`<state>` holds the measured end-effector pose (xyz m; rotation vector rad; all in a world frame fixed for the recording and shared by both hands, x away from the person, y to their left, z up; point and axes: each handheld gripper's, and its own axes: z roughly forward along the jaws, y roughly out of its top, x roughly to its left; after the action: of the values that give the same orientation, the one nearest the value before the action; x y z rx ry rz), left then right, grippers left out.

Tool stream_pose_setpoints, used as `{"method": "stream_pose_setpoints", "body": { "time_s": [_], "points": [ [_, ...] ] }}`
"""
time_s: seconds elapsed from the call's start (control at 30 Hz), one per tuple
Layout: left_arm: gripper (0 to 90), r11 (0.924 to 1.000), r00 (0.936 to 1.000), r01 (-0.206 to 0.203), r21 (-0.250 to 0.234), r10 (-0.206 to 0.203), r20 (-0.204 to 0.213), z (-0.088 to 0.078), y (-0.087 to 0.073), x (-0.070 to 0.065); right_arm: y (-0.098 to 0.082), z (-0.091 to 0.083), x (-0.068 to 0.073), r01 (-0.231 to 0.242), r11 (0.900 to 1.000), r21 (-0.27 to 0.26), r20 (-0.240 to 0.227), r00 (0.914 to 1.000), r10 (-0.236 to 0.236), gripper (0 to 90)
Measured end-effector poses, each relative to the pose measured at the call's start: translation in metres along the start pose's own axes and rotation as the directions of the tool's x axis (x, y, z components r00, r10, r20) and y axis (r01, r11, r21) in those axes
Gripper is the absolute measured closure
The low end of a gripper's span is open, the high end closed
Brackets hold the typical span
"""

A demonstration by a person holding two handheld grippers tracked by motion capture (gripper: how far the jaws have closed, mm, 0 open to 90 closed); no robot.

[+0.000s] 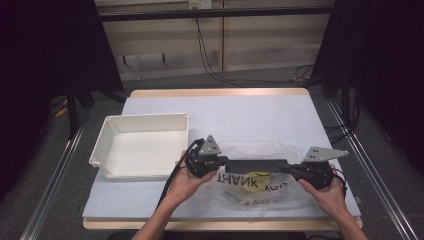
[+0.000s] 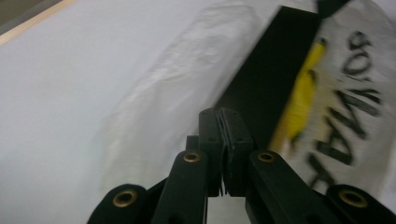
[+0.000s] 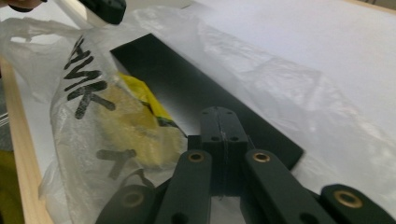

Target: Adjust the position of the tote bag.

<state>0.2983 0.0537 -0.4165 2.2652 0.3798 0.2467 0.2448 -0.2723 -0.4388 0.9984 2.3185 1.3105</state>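
High view: both grippers, left (image 1: pixel 220 161) and right (image 1: pixel 290 168), clench a see-through plastic bag (image 1: pixel 260 187) near the table's (image 1: pixel 250 115) front edge. Black "THANK YOU" lettering, yellow print, and seemingly a flat black slab (image 1: pixel 255 165) inside.

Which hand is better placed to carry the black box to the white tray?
Left. The left gripper is shut at the end of the black box nearest the white tray; the right gripper, shut at the far end, would cross the plastic bag.
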Motion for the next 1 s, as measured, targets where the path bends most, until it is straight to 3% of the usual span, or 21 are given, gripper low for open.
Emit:
{"method": "stream_pose_setpoints", "body": {
  "time_s": [0.2,0.3,0.33,0.37,0.53,0.6,0.7,0.73,1.0],
  "points": [
    [88.3,0.9984,0.9985,-0.027,0.049,0.025,0.048,0.003,-0.02,-0.017,-0.008,0.008,0.012,0.033,0.998,0.047,-0.04,0.9987,-0.031,90.0],
    [88.3,0.997,0.9978,-0.018,0.075,0.013,0.064,0.005,-0.028,-0.018,-0.015,0.009,0.015,0.038,0.996,0.079,-0.049,0.9982,-0.034,90.0],
    [88.3,0.9942,0.9973,-0.029,0.104,0.021,0.07,0.006,-0.032,-0.017,-0.015,0.009,0.015,0.038,0.996,0.079,-0.049,0.9982,-0.034,90.0],
    [88.3,0.9915,0.998,-0.022,0.128,0.014,0.061,0.012,-0.041,-0.016,-0.02,0.011,0.013,0.032,0.994,0.102,-0.041,0.9988,-0.028,90.0],
    [88.4,0.9828,0.9997,-0.013,0.184,0.009,0.022,0.022,-0.048,-0.01,-0.027,0.017,0.007,0.02,0.987,0.158,-0.029,0.9995,-0.015,90.0],
    [88.9,0.9839,0.9995,-0.009,0.178,0.004,0.032,0.022,-0.05,-0.008,-0.03,0.019,0.007,0.016,0.983,0.183,-0.019,0.9998,-0.013,90.0],
    [89.7,0.9795,0.9999,-0.004,0.201,0.001,0.015,0.018,-0.051,-0.004,-0.035,0.021,0.002,0.006,0.977,0.213,-0.009,0.9999,-0.004,90.0],
    [90.0,0.9829,0.9999,0.001,0.184,-0.004,0.014,0.018,-0.053,-0.004,-0.036,0.02,0.001,0.0,0.977,0.215,-0.007,1.0,0.002,90.0],
    [90.0,0.9813,0.9999,0.014,0.192,-0.012,-0.009,0.01,-0.06,0.0,-0.041,0.01,-0.005,-0.03,0.975,0.22,0.016,0.9995,0.027,90.0]
  ]
}}
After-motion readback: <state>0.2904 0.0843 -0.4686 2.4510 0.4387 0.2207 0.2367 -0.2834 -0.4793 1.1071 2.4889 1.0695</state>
